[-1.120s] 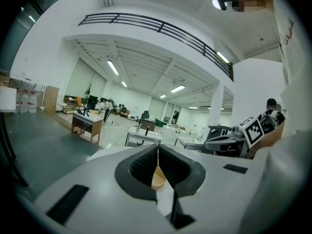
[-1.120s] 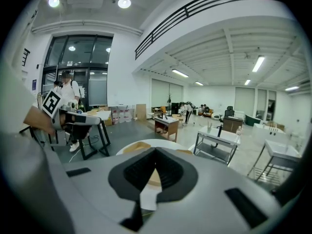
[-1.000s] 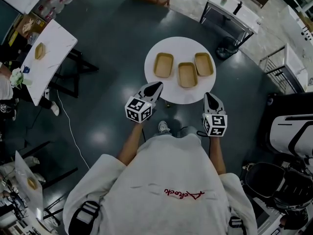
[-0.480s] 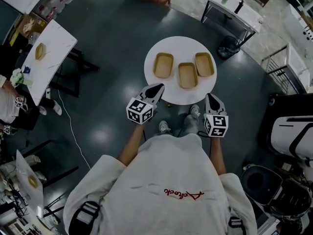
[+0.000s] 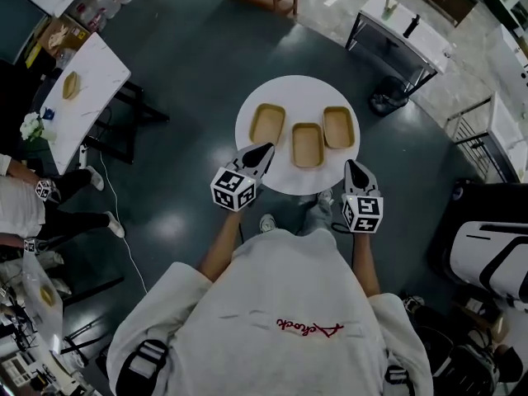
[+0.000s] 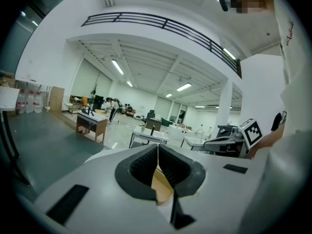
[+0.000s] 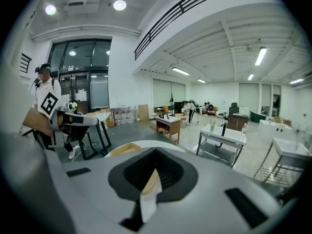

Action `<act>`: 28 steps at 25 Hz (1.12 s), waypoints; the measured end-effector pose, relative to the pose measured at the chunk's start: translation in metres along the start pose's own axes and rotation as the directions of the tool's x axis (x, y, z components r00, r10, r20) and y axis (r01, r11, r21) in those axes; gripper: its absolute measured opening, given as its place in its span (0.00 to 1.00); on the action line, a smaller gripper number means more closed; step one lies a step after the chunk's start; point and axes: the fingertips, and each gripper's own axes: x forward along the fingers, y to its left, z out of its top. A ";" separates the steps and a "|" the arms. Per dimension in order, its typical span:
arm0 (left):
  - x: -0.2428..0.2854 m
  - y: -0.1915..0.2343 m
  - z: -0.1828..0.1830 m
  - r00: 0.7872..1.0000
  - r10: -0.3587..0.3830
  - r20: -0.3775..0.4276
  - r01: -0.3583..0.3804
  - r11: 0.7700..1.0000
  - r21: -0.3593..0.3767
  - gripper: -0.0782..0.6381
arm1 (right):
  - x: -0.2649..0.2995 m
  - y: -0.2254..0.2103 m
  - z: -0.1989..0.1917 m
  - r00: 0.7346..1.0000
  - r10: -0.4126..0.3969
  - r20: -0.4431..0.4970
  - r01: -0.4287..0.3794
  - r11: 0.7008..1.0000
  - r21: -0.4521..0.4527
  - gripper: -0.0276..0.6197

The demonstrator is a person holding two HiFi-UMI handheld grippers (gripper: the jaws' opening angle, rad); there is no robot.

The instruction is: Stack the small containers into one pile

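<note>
Dark floor [image 5: 181, 64] spreads around a round white surface [image 5: 297, 91] carrying three small tan trays, all apart. The left container [image 5: 267, 124] sits toward its left side, the middle container [image 5: 307, 145] nearer its front edge, and the right container [image 5: 338, 127] toward its right. The left claw [image 5: 264, 148] hangs over the surface's near-left edge and the right claw [image 5: 352, 166] just off its near-right edge — both pinched together on nothing. The trays look light and thin-walled, probably pulp or card — stiff enough to lift, easy to crush. A gentle pinch on one short-end rim seems best.
</note>
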 end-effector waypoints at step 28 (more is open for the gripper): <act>0.107 0.007 0.022 0.941 0.339 -0.014 -0.339 0.939 -0.053 0.13 | 0.125 -0.143 0.034 0.954 0.295 -0.056 -0.297 0.954 -0.046 0.07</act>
